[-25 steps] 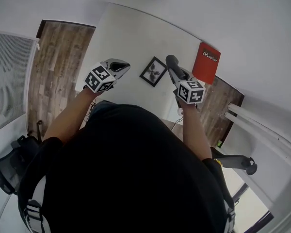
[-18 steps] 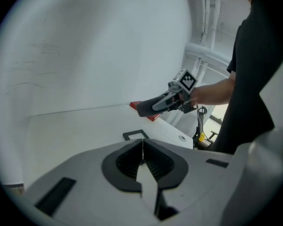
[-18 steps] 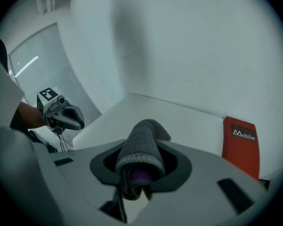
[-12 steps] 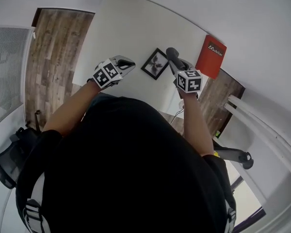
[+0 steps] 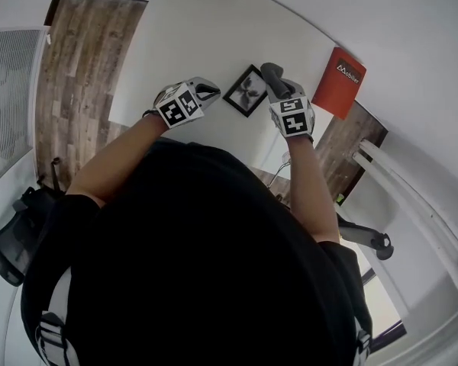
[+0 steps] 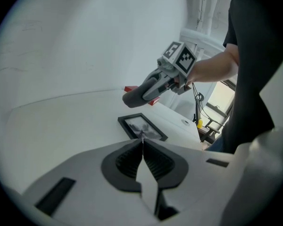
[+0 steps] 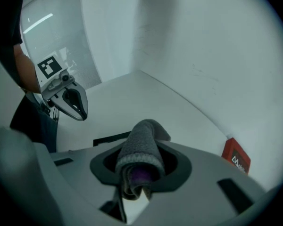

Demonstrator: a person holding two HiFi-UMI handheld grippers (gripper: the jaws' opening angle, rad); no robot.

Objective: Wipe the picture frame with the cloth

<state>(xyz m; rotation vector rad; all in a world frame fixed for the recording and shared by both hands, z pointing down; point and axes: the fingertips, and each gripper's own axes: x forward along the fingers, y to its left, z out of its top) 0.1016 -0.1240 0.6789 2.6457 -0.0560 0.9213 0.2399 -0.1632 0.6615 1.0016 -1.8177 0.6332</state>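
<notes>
I am hovering ahead of the wipe: my right gripper [image 5: 272, 76] is clenching its fingers on the grey cloth [image 7: 140, 149] above the picture frame [image 5: 244, 91], which is lying on the white surface [image 5: 191, 36]. My left gripper [image 6: 142, 142] is pressing its fingers together on nothing. Next, I judge, comes lowering the cloth gently onto the frame.

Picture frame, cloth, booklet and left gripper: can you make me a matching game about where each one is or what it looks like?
1. picture frame
2. cloth
3. booklet
4. left gripper

A. shut, nothing in it
B. red
C. lying flat on the white table
D. clamped in the right gripper

Pairs: 1-C, 2-D, 3-B, 4-A
</notes>
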